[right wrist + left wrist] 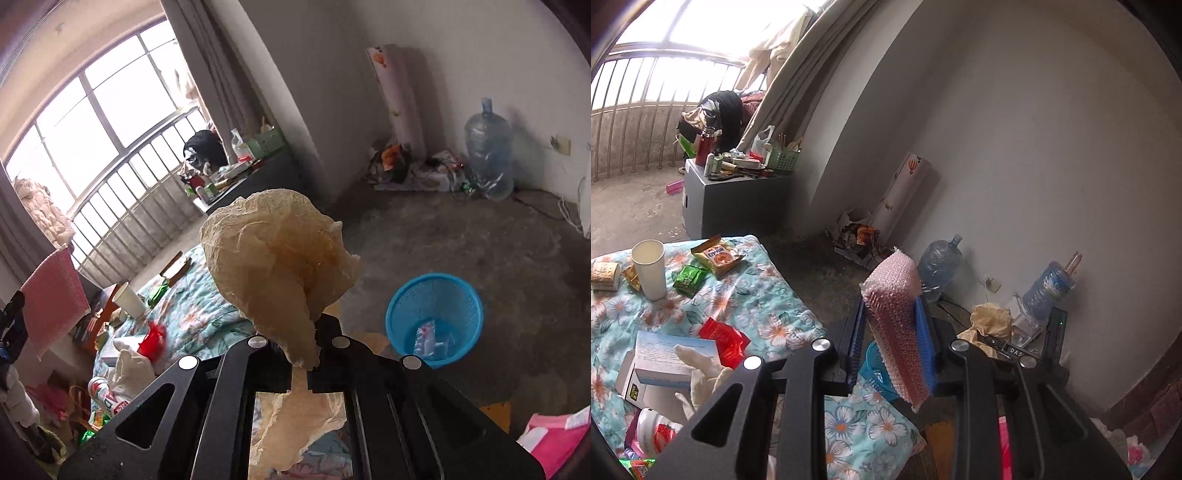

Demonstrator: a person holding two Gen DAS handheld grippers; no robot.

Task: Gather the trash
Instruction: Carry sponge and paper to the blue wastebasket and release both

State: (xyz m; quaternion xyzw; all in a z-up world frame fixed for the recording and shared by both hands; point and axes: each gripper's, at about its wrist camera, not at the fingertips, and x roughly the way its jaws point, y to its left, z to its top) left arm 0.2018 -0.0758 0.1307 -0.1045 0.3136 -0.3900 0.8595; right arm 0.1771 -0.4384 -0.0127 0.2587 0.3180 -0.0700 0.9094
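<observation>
The right gripper (301, 356) is clamped on the tail of a crumpled paper wad (280, 258) hanging short of the blue basket (434, 319) on the floor; released here, it could land outside. The left gripper (891, 332) pinches a pink bubble wrap (895, 314) slab, long axis upright, tilted away, above the bed (768, 295) edge.

One pink bubble-wrap sheet (895, 321). One crumpled tan paper (280, 266). One blue mesh basket (434, 319), right, on floor. Two water jugs (940, 266) (1049, 291) far by wall. One white paper cup (649, 269), one red wrapper (724, 338), one green packet (689, 280) left on floral quilt (768, 295).
</observation>
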